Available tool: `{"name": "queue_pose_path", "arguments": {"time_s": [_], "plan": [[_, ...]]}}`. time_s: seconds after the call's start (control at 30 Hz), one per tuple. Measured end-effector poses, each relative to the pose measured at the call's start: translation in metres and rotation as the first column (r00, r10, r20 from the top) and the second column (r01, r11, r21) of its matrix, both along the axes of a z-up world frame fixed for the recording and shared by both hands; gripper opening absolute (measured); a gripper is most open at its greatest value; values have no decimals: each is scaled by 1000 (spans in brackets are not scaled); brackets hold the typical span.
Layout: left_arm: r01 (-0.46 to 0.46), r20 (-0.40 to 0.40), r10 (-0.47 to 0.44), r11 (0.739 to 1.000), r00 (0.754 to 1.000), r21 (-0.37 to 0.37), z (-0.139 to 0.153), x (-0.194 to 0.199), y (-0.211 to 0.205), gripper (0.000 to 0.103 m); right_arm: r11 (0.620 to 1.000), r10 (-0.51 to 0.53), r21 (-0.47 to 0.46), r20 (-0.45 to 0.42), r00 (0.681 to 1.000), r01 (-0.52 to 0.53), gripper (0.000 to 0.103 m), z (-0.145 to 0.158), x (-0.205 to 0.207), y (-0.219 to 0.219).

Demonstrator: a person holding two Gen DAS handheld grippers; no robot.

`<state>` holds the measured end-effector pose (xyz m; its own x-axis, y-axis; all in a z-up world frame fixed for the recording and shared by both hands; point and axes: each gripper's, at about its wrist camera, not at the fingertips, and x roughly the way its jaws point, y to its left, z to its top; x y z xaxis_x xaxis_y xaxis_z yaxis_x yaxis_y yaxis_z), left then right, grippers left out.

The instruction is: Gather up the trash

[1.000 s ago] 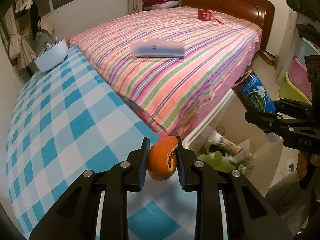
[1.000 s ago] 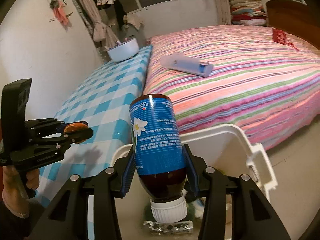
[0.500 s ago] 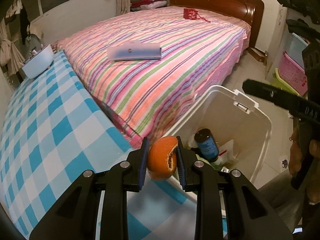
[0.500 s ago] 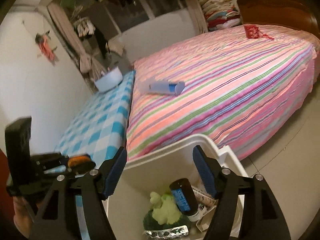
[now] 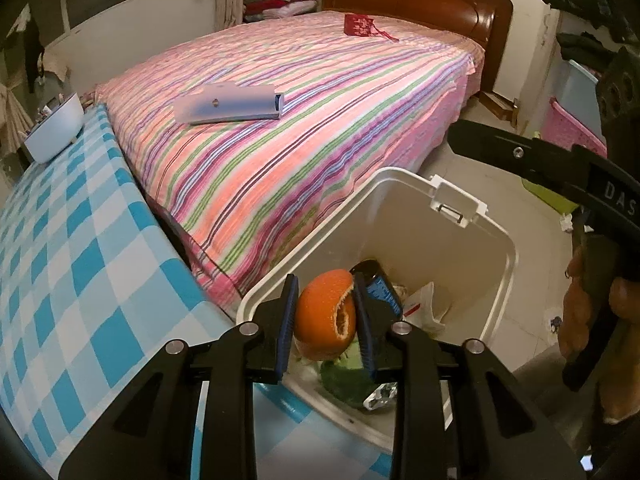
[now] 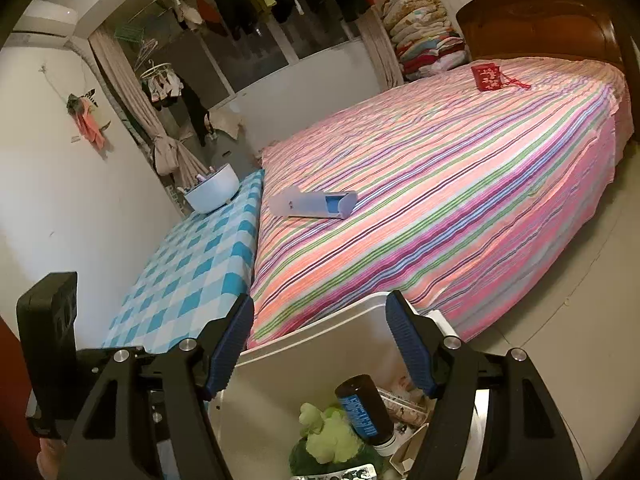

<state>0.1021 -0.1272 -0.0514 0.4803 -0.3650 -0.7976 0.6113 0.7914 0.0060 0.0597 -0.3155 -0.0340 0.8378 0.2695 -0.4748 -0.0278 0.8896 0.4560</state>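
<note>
"Two pairs of fingers. What has each one got?"

"Starting at my left: my left fingers [image 5: 325, 286] are narrow and clamped on the orange peel [image 5: 320, 320]. Both blue pads press its sides, and the torn edge faces the right pad."

"Where is the peel in the room?"

"It sits past the corner of the counter [image 5: 80, 260], the one under the blue-and-white checked cloth. From the left wrist view it lines up with the near rim of the white bin [image 5: 500, 248]. How high it is above the rim I cannot tell."

"Anything else on that counter?"

"One pale blue bowl [image 5: 54, 132] at its far end. The striped bed [image 5: 320, 140] lies just beside the counter, with a pale flat case [image 5: 228, 106] in the middle of it and a red pouch [image 5: 360, 24] near the headboard."

"What is in the bin?"

"Some trash. A brown bottle [image 6: 362, 412] with a blue label is tilted, cap end down. It leans against leafy greens [image 6: 328, 432], with a foil blister pack [image 6: 344, 474] in front of them and paper scraps at the right."

"What about your right side?"

"My right fingers [image 6: 320, 308] have just been opening. They stand wide now with nothing between the pads, and they hover above the far wall of the bin. My right hand [image 5: 580, 312] grips the handle."
</note>
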Motion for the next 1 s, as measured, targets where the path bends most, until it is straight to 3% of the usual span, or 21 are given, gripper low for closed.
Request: {"name": "queue_pose_path", "arguments": {"time_s": [0.27, 0.33, 0.37, 0.4, 0.5, 0.7, 1.0], "plan": [[-12, 1, 12, 1000, 1000, -16, 0, 1, -1, 34, 1000, -11, 6, 9, 1000, 11, 67, 2, 0, -1], [-8, -12, 8, 1000, 1000, -22, -1, 0, -1, 54, 1000, -11, 3, 12, 1000, 11, 67, 3, -2, 0], [-8, -14, 8, 1000, 1000, -24, -1, -1, -1, 77, 1000, -13, -1, 14, 1000, 13, 67, 3, -2, 0], [-12, -4, 12, 1000, 1000, -24, 0, -2, -1, 83, 1000, -13, -4, 16, 1000, 13, 67, 4, -2, 1], [-23, 42, 25, 999, 999, -48, 9, -6, 2, 88, 1000, -21, -15, 26, 999, 22, 67, 6, -4, 1], [-76, 42, 79, 995, 996, -69, 20, -14, 18, 88, 996, -70, -57, 52, 996, 73, 67, 11, -18, 5], [-220, 193, 229, 973, 954, -68, 52, -52, 48, 88, 981, -123, -141, 88, 989, 134, 67, 30, -68, 43]]}}
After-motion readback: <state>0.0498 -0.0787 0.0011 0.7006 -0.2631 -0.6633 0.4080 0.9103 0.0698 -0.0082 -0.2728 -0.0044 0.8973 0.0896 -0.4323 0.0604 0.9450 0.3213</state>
